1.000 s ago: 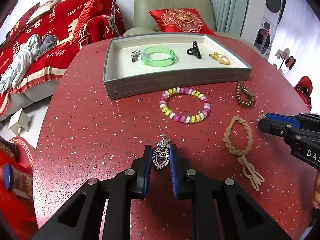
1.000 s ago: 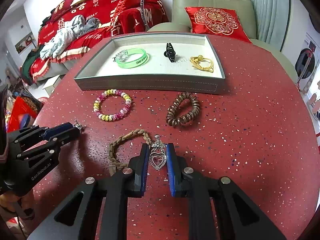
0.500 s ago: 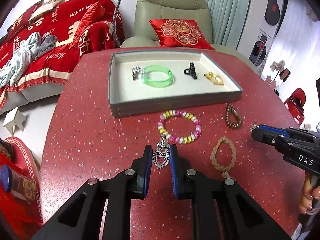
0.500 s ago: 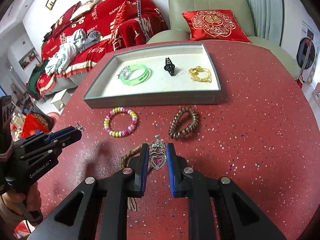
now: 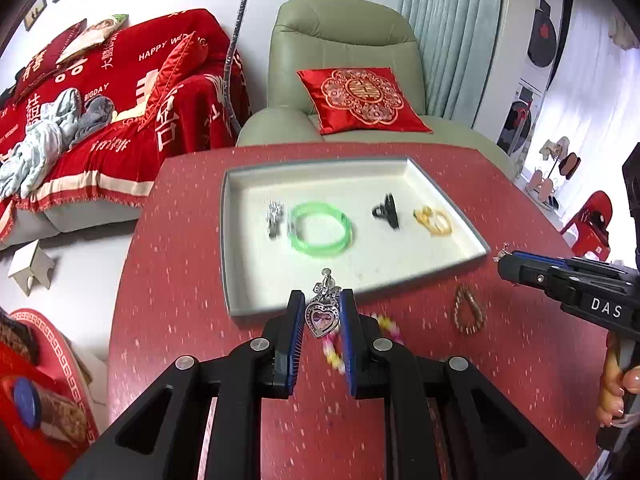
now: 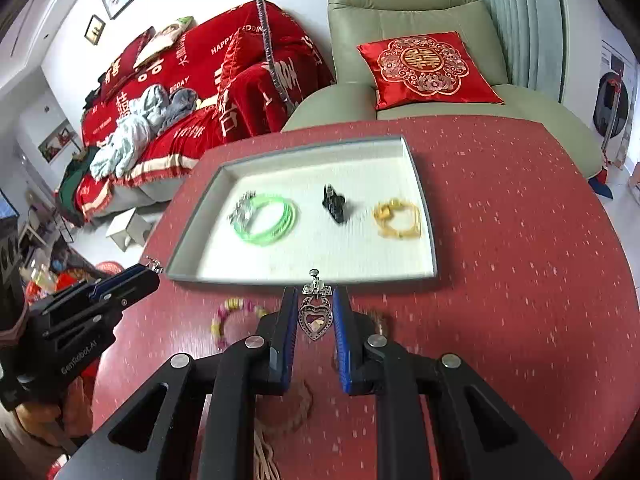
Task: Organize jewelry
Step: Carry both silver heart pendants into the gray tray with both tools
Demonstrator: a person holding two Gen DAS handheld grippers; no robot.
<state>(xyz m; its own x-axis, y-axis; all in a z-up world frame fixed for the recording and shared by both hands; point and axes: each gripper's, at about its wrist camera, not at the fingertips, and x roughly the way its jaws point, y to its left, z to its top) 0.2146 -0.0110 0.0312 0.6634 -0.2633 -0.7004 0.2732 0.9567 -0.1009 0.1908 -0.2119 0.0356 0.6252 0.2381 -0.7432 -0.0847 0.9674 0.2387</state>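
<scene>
Both grippers, left (image 5: 320, 316) and right (image 6: 314, 314), jaws clamped on heart earrings (image 5: 321, 317), head for tray (image 5: 234, 240) at bench's far edge.

Two heart earrings (image 5: 321, 317) (image 6: 316, 320); one tray (image 5: 236, 240); four pieces inside it; two bead bracelets (image 5: 469, 314) (image 6: 228, 316); one braided cord (image 6: 292, 412).

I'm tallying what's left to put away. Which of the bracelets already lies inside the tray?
The translucent green plastic bangle, lying in the grey-rimmed white tray. The pink-and-yellow beaded bracelet and brown beaded bracelet sit on the red table.
</scene>
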